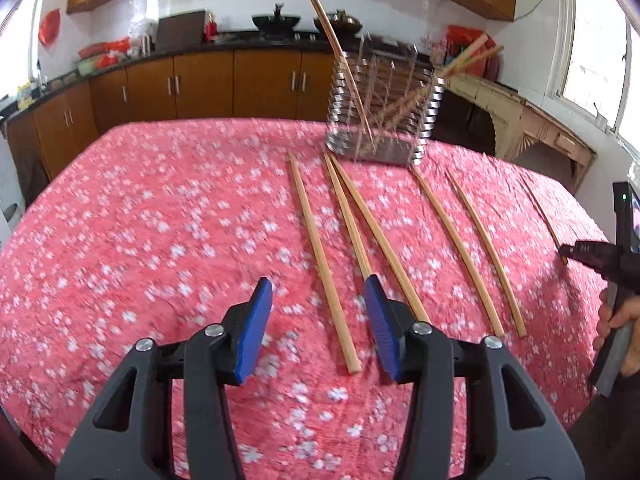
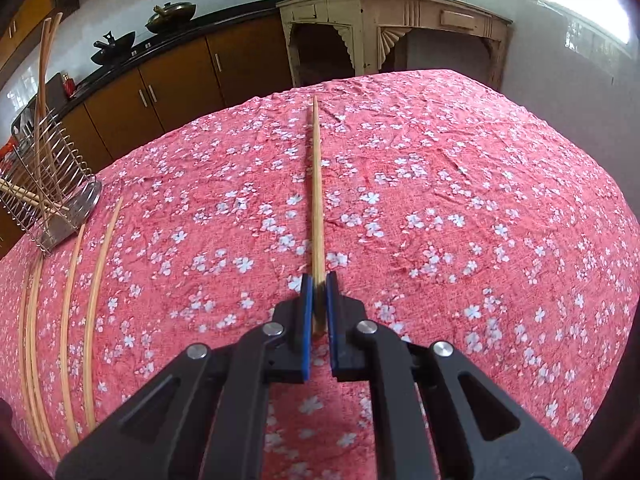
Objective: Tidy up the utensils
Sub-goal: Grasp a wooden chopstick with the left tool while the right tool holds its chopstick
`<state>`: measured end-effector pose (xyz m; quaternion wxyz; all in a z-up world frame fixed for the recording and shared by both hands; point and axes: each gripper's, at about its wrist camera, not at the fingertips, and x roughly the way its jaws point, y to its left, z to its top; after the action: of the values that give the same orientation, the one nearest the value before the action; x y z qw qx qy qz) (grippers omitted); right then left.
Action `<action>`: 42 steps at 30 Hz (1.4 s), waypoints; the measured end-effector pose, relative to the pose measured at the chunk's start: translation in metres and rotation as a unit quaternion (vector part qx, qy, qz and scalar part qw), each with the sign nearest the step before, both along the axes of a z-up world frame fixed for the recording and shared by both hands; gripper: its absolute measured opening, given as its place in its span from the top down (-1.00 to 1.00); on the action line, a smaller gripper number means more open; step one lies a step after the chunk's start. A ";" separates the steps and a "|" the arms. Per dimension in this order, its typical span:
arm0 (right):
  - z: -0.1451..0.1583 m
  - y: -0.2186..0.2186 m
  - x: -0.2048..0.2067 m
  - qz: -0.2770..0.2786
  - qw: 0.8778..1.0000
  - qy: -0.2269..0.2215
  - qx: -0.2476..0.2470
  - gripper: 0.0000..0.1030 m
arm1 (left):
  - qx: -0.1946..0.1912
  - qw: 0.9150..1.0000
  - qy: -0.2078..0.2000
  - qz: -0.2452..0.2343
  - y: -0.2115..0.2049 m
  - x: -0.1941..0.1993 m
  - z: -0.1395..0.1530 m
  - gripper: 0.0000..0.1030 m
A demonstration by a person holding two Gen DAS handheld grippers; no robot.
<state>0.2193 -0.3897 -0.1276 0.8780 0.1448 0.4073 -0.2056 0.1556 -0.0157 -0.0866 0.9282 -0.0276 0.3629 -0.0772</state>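
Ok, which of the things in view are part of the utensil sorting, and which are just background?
Job:
- chopstick clamped in right gripper
- loose chopsticks on the tablecloth
- wire holder
- left gripper, open

Background:
- woks on the counter
- cream side table

Five pale wooden chopsticks [image 1: 326,264] lie loose on the floral cloth, pointing toward twelve o'clock. A wire utensil rack [image 1: 380,108] stands beyond them, holding several chopsticks leaning at angles.
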 end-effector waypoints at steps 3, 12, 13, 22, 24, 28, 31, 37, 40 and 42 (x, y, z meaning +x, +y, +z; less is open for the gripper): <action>0.000 0.000 0.000 0.000 1.000 -0.002 0.003 0.84 | 0.015 1.000 0.023 -0.005 -0.008 0.003 -0.009 0.31; 0.000 0.001 0.004 0.007 1.000 0.005 -0.010 0.85 | 0.055 0.996 0.073 0.023 0.005 0.044 -0.011 0.87; 0.000 0.000 0.006 0.008 1.000 0.005 -0.011 0.85 | 0.058 0.995 0.074 0.026 0.011 0.053 -0.011 0.87; -0.001 0.000 0.009 0.024 1.000 -0.001 -0.002 0.84 | 0.031 0.997 0.072 0.018 0.039 0.087 -0.012 0.86; 0.000 0.002 0.010 0.030 1.000 0.000 -0.003 0.84 | 0.022 0.997 0.071 0.009 0.040 0.086 -0.010 0.86; 0.000 0.009 0.011 0.049 0.999 0.000 -0.005 0.83 | 0.028 0.998 0.056 -0.007 0.035 0.078 -0.005 0.86; 0.000 0.015 0.011 0.063 0.998 0.001 -0.006 0.83 | 0.031 0.998 0.060 -0.011 0.035 0.075 -0.005 0.86; 0.001 0.022 0.010 0.075 0.997 0.001 -0.008 0.77 | 0.019 0.997 0.070 -0.009 0.036 0.074 -0.009 0.86; 0.001 0.023 0.009 0.076 0.997 0.003 -0.010 0.76 | 0.024 0.997 0.073 -0.006 0.033 0.069 -0.010 0.84; 0.000 0.023 0.009 0.077 0.997 0.003 -0.010 0.77 | 0.029 0.997 0.074 -0.004 0.031 0.070 -0.010 0.81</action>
<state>0.2278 -0.3665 -0.1272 0.8914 0.1032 0.4181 -0.1416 0.2259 0.0153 -0.0966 0.8991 -0.0049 0.4323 -0.0686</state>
